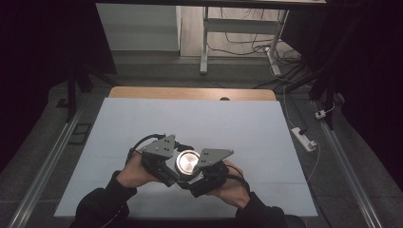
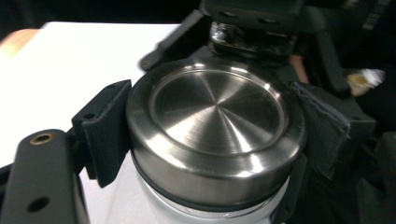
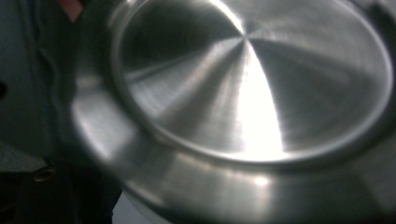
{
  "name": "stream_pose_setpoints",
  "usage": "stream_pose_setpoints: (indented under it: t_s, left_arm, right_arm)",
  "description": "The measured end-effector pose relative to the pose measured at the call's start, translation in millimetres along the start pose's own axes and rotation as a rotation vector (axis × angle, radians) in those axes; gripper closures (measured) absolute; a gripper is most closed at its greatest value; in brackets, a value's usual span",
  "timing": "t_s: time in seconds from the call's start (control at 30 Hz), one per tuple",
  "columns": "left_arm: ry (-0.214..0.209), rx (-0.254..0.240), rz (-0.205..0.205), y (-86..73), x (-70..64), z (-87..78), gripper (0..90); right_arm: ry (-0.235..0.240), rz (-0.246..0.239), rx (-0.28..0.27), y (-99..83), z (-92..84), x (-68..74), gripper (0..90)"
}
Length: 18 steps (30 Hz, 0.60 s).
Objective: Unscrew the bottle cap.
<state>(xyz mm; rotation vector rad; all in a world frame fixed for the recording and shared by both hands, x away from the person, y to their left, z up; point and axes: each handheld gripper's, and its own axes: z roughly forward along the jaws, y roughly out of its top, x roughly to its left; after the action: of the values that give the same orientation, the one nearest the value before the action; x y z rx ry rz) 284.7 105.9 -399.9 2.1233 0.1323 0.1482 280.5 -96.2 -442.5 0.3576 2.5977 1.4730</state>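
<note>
Upright white flask (image 2: 205,205), steel lid (image 2: 217,116) on

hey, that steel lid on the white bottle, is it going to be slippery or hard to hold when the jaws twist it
Probably slippery: the steel lid is smooth, brushed and shiny. It looks rigid, so the jaws shouldn't dent it. Its round side could spin under the left gripper's pads unless they squeeze firmly.

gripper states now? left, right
Left gripper: closed on the steel lid.
Right gripper: closed; what it holds cannot be told.
</note>
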Motion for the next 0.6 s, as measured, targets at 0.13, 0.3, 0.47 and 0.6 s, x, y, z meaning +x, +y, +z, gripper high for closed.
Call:
stream_pose_setpoints:
  t_s: [0.13,0.3,0.47,0.6]
  left_arm:
    - [0.110,-0.043,-0.061,8.3,-5.8,2.4,19.0]
    - [0.131,-0.048,-0.097,9.4,-7.0,4.1,19.0]
    - [0.121,-0.065,-0.127,6.7,-3.4,1.5,19.0]
    - [0.116,-0.077,-0.134,6.2,-2.7,-2.4,18.9]
  right_arm:
    - [-0.044,0.022,-0.002,-0.1,-1.2,-2.8,14.9]
    - [-0.063,0.053,-0.006,-2.9,0.8,-4.4,14.9]
    - [-0.065,0.061,-0.012,-4.2,1.4,-6.2,14.9]
    - [-0.075,0.065,-0.016,-5.2,-0.3,-9.4,14.9]
